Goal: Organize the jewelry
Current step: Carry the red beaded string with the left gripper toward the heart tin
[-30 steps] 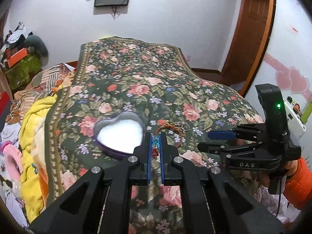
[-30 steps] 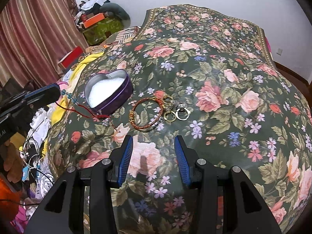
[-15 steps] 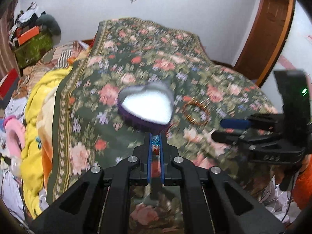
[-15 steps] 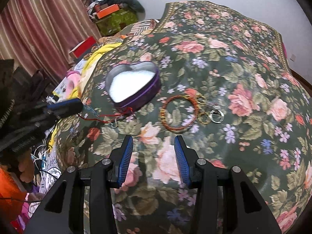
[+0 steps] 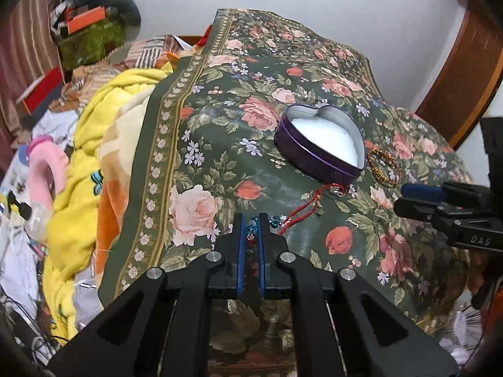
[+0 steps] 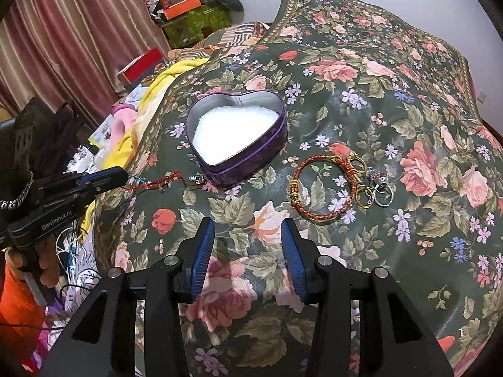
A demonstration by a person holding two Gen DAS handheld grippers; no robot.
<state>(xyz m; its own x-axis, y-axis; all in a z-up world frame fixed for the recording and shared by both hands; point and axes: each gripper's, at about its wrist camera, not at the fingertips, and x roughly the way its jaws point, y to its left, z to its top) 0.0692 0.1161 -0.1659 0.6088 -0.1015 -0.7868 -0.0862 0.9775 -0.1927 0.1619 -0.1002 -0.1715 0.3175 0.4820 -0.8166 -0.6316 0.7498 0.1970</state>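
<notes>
A purple heart-shaped tin (image 5: 320, 147) with white padding sits open on the floral bedspread; it also shows in the right wrist view (image 6: 237, 136). My left gripper (image 5: 251, 226) is shut on the beaded end of a red string necklace (image 5: 301, 210), whose cord trails to the tin's near side (image 6: 163, 182). My right gripper (image 6: 246, 242) is open and empty, low over the bedspread in front of the tin. A red-and-gold braided bracelet (image 6: 323, 188) and gold and silver rings (image 6: 375, 188) lie right of the tin.
The floral bedspread (image 6: 393, 100) drops off at its left edge onto yellow blankets (image 5: 85, 163) and a cluttered floor. Boxes and clothes (image 6: 188, 9) pile up by the curtain. A wooden door (image 5: 465, 72) stands at the right.
My left gripper has pulled back and to the left with the necklace end, and the cord now stretches from the tin's side. The right gripper has drifted closer to the tin and stays open.
</notes>
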